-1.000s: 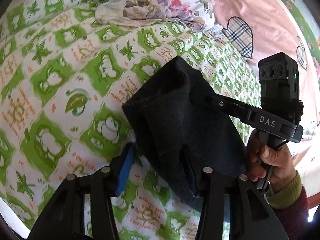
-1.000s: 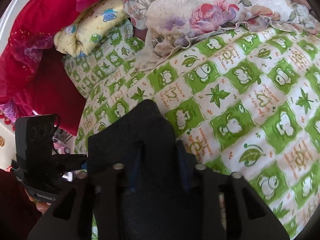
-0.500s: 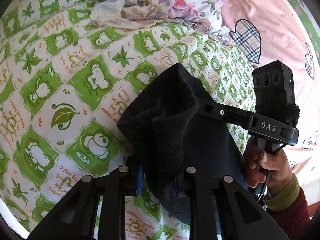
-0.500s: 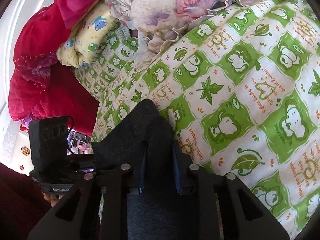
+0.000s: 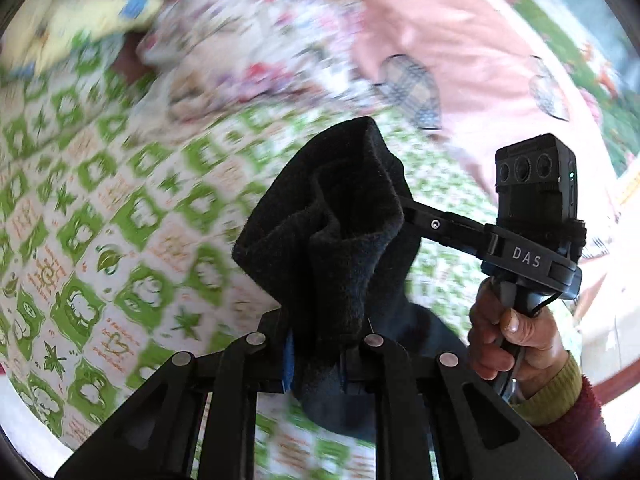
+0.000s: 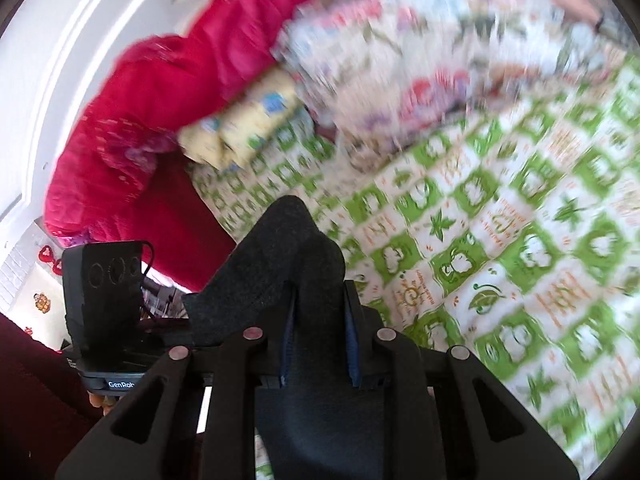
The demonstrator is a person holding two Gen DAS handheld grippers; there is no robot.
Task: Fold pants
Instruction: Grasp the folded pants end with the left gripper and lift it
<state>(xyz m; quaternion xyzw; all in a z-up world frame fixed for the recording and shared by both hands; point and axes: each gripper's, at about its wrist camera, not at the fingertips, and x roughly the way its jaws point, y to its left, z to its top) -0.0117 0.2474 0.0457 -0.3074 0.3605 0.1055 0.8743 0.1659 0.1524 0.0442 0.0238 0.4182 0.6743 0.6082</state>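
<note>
Both grippers are clamped on the black pants (image 5: 336, 240): left gripper (image 5: 316, 356) has its jaws nearly closed on a bunched fold, right gripper (image 6: 318, 344) has its jaws pinched onto another fold. The pants hang bunched between the two, lifted above the green-and-white bedspread (image 5: 120, 240) rather than lying flat on it. Background is motion-blurred; a floral quilt (image 6: 420, 52) and red blanket (image 6: 152, 112) sit at the bed's far edge.
</note>
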